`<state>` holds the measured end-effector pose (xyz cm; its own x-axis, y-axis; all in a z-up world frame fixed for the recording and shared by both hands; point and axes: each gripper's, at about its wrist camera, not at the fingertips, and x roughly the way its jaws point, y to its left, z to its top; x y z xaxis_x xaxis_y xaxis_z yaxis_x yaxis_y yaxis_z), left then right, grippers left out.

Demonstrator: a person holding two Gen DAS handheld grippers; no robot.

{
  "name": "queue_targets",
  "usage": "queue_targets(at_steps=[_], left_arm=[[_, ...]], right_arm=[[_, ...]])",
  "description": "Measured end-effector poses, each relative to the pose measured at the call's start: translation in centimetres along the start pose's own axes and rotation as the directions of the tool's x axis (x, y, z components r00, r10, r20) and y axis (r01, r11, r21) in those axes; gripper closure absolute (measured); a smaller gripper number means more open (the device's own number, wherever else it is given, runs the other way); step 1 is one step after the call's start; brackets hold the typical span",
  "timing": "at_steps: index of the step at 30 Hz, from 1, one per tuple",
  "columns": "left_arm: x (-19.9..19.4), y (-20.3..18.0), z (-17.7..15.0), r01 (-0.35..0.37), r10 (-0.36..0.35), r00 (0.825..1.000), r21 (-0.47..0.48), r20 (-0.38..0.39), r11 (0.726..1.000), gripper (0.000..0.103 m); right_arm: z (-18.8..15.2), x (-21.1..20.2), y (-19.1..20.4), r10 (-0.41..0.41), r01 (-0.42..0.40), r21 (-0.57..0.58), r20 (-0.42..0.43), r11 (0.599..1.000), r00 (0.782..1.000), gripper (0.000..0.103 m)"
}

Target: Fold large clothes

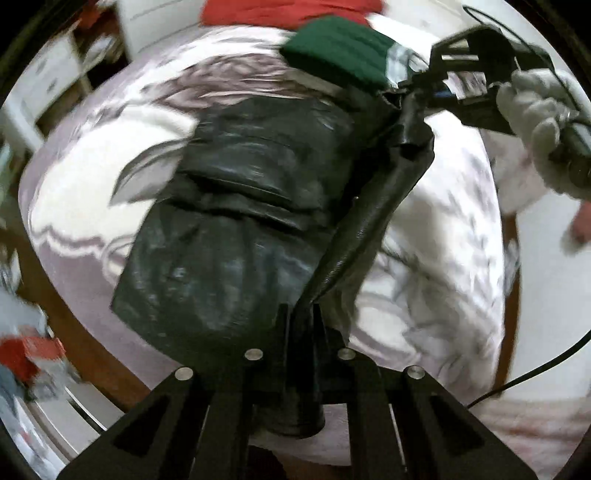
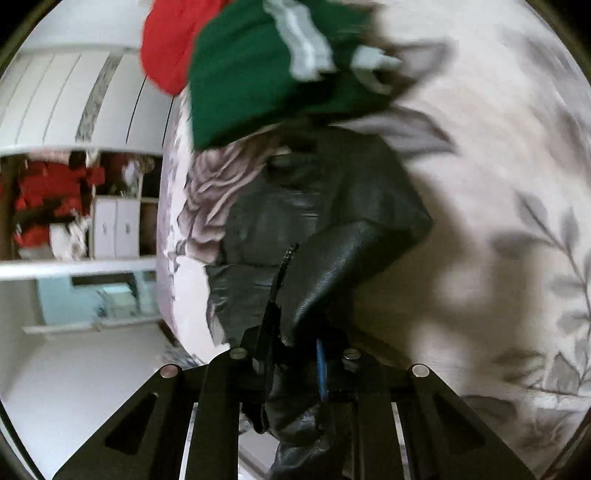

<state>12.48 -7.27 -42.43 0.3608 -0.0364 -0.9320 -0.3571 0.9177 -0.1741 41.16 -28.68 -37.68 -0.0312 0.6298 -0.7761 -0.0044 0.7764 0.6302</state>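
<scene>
Both tools are clamped on the black leather jacket (image 1: 236,206). My left tool (image 1: 301,317) pinches a rolled edge or sleeve, jaws almost together. My right tool (image 2: 295,343) grips another part of the same strip by the zip, jaws narrow with leather bunched between them. The strip hangs taut between the two tools; the body of the jacket lies mid-bed on the floral sheet (image 1: 424,288), partly folded.

Risks:
- Leather is slick and stiff. The pinch is small on both sides, so a fast swing could pull it out of a jaw.
- The weight sits on the bed. If I lift unevenly, the folded body drags and the fold opens.
- The green garment (image 1: 340,51) and the red one (image 1: 288,13) lie at the far edge of the bed, just beyond the jacket. A wide sweep could catch the green one.
- Frames are blurred, so the edge alignment can't be checked.

Containers: none on the bed. The shelf unit (image 2: 77,206) beside the bed holds red and white stuff, too blurred to tell what.
</scene>
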Motion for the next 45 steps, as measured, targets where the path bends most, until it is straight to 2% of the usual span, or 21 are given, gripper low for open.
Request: queue_targets(at_steps=[4,8,12,15,17,18,19,21,23,24,26,29,30,32,35,37,40,41,43,44,45], left_arm=[[0.1,7.0,1.7,0.054,-0.059,0.998,-0.148,-0.03,0.988,0.097],[4.4,16.1,2.7,0.085,-0.117,0.989,-0.313,-0.086,0.946,0.097],[9.1,22.0,2.5,0.11,-0.178,0.973,-0.392,-0.143,0.913,0.096],[11.1,23.4,2.2,0.149,-0.231,0.958,-0.401,-0.167,0.904,0.094],[11.3,24.3,1.8,0.178,-0.27,0.947,-0.414,-0.175,0.893,0.089],[11.1,24.7,1.6,0.198,-0.295,0.939,-0.425,-0.175,0.883,0.088],[10.6,25.0,1.4,0.212,-0.315,0.932,-0.437,-0.18,0.874,0.083],[9.6,25.6,1.3,0.235,-0.347,0.921,-0.46,-0.175,0.856,0.074],[8.3,25.8,1.4,0.242,-0.344,0.926,-0.451,-0.158,0.859,0.066],[7.7,25.7,1.6,0.227,-0.32,0.935,-0.434,-0.153,0.872,0.06],[6.9,25.4,2.0,0.201,-0.277,0.951,-0.402,-0.14,0.893,0.027],[7.4,25.3,3.0,0.142,-0.207,0.968,-0.369,-0.142,0.918,0.026],[7.8,25.2,3.4,0.131,-0.196,0.969,-0.359,-0.152,0.924,0.026],[8.4,24.7,4.1,0.103,-0.163,0.974,-0.334,-0.158,0.937,0.026],[9.0,23.9,5.5,0.066,-0.112,0.983,-0.287,-0.148,0.956,0.026],[9.5,23.0,6.5,0.048,-0.09,0.985,-0.262,-0.149,0.964,0.026],[9.4,21.8,8.1,0.048,-0.084,0.987,-0.246,-0.136,0.968,0.026],[9.3,21.3,8.8,0.051,-0.084,0.988,-0.242,-0.127,0.969,0.026],[9.5,21.0,9.5,0.043,-0.075,0.99,-0.245,-0.12,0.968,0.026],[9.9,21.2,9.6,0.035,-0.068,0.99,-0.252,-0.123,0.967,0.026],[10.3,21.5,9.6,0.02,-0.056,0.99,-0.261,-0.133,0.965,0.026]], right_arm=[[0.9,6.5,10.2,-0.121,0.117,-0.088,-0.044,0.989,0.992,0.085],[1.1,16.3,17.5,-0.264,0.246,-0.187,-0.081,0.951,0.961,0.085],[0.4,25.3,20.4,-0.4,0.373,-0.206,-0.105,0.905,0.911,0.085],[0.2,28.5,20.7,-0.462,0.433,-0.218,-0.105,0.874,0.88,0.084],[0.1,28.8,20.8,-0.448,0.415,-0.213,-0.135,0.884,0.884,0.074],[0.2,28.2,20.9,-0.382,0.347,-0.204,-0.171,0.916,0.908,0.06],[0.3,27.4,21.0,-0.308,0.27,-0.193,-0.204,0.943,0.929,0.056],[0.6,24.6,20.7,-0.136,0.096,-0.162,-0.254,0.982,0.958,0.054],[0.9,20.9,20.0,-0.059,0.027,-0.14,-0.227,0.99,0.972,0.053],[1.0,18.7,19.3,-0.056,0.029,-0.138,-0.195,0.99,0.979,0.053],[0.9,16.1,18.1,-0.089,0.069,-0.141,-0.141,0.988,0.986,0.053],[-0.1,16.7,16.1,-0.167,0.14,-0.161,-0.175,0.977,0.97,0.057],[-0.9,18.3,15.7,-0.18,0.143,-0.173,-0.217,0.974,0.96,0.071],[-2.0,22.1,15.9,-0.184,0.13,-0.199,-0.278,0.971,0.943,0.079],[-2.7,28.9,16.8,-0.276,0.194,-0.291,-0.274,0.937,0.921,0.081],[-2.7,31.4,15.9,-0.284,0.209,-0.264,-0.291,0.942,0.914,0.081],[-2.3,29.4,16.3,-0.234,0.148,-0.268,-0.322,0.952,0.918,0.081],[-2.1,27.2,16.0,-0.171,0.093,-0.24,-0.33,0.966,0.928,0.081],[-1.8,22.6,14.6,-0.083,0.024,-0.192,-0.306,0.981,0.948,0.068],[-1.7,19.5,13.3,-0.065,0.017,-0.174,-0.275,0.985,0.959,0.051],[-1.8,17.3,11.9,-0.062,0.022,-0.159,-0.252,0.987,0.966,0.047]])
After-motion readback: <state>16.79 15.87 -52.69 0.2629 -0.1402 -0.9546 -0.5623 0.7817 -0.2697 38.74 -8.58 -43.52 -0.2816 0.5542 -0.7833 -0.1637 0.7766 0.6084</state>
